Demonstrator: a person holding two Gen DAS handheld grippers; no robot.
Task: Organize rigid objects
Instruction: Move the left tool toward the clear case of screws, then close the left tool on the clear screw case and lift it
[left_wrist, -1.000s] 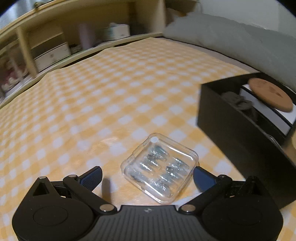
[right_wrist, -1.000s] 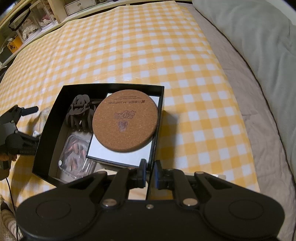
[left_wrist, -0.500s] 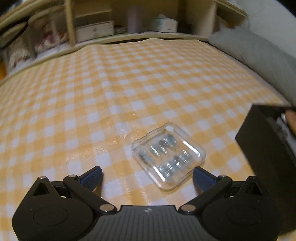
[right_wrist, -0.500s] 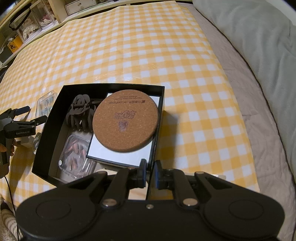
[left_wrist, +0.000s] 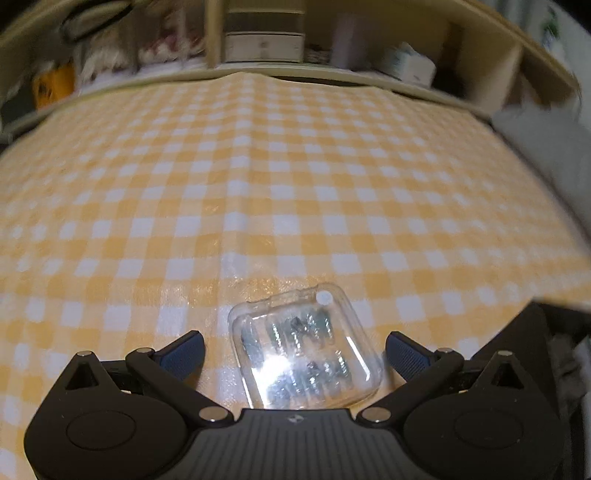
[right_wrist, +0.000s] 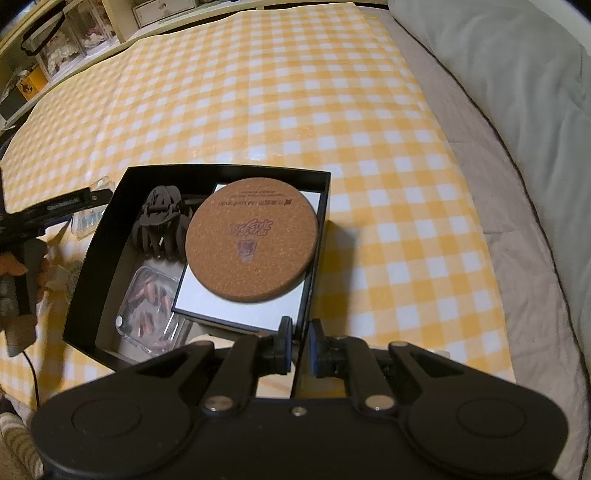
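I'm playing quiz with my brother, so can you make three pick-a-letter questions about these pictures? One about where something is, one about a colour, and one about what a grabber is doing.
1. Where is the round cork coaster?
A. On the checked cloth outside the box
B. In the black box, lying on a white card
C. Between the left gripper's fingers

2. What colour is the hair claw clip?
A. Dark brown
B. Bright yellow
C. White

3. What is the left gripper doing?
A. Shut on the coaster
B. Open, with the clear plastic case between its fingers
C. Shut on the box wall

Answers: 1 B, the coaster sits on the card inside the box. 2 A, the clip looks dark beside the coaster. 3 B, both blue fingers stand apart from the case's sides.
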